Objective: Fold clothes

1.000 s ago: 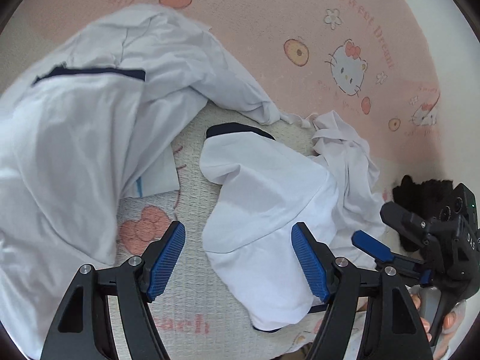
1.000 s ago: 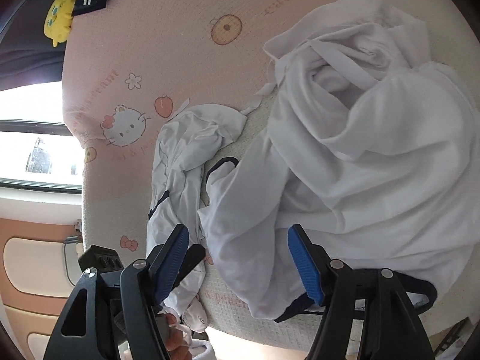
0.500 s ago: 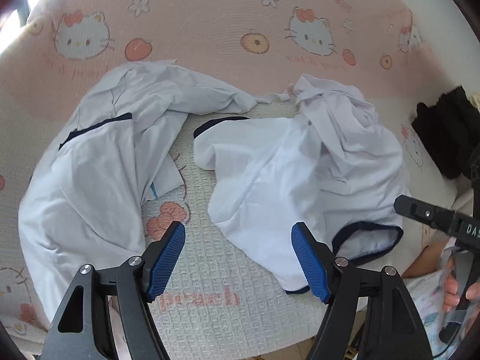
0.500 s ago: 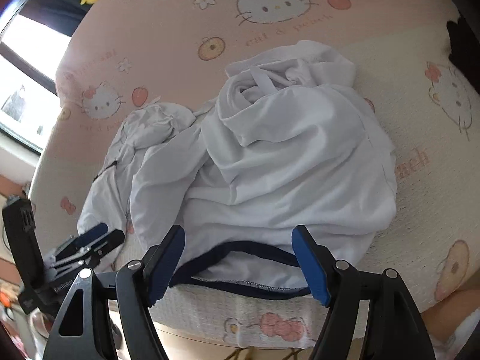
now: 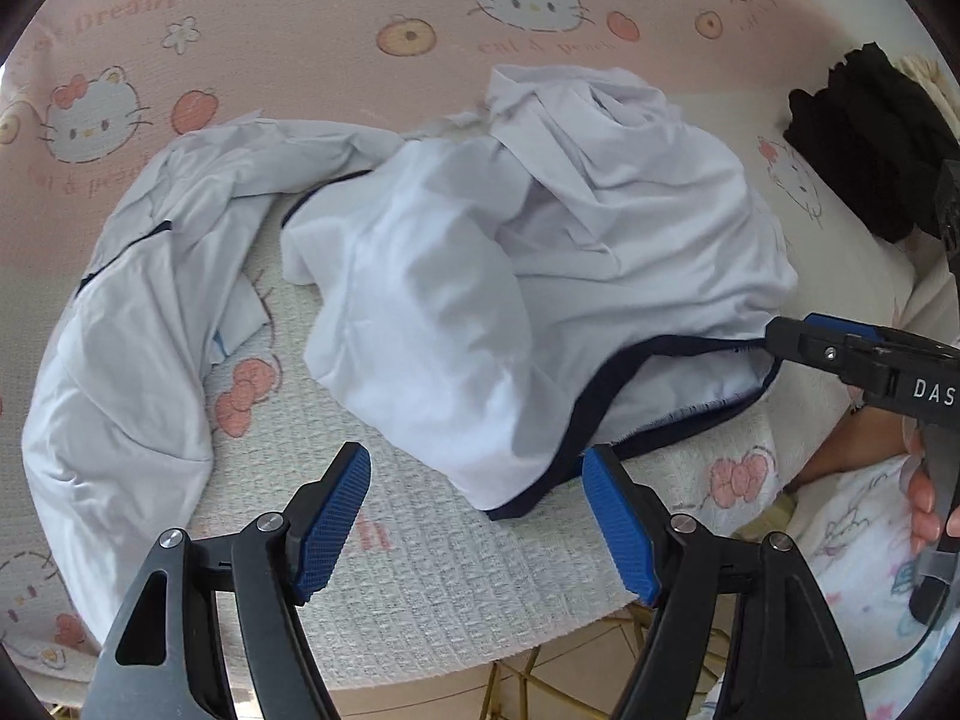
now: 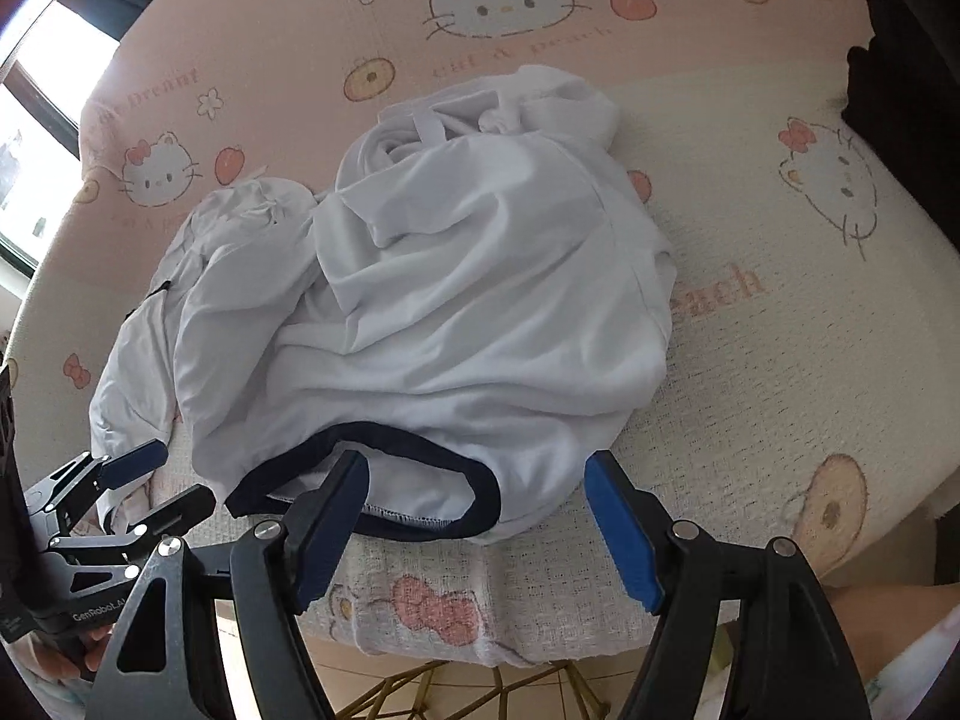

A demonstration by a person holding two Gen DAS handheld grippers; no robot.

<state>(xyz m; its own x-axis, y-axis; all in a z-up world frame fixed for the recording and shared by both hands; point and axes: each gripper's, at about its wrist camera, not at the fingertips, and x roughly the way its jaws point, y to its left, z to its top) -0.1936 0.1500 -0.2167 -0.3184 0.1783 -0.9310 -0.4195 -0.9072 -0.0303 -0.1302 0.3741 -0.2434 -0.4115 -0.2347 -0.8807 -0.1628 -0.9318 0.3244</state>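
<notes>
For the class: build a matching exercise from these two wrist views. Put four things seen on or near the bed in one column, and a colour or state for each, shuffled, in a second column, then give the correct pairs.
Things
1. white shirt
2. shirt hem band
3. left gripper
4. blanket

Descriptions
A. dark navy
B. pink and cream with cartoon cats
C. crumpled in a heap
D. jaws open, nothing between them

Pairs: 1-C, 2-A, 3-D, 4-B
</notes>
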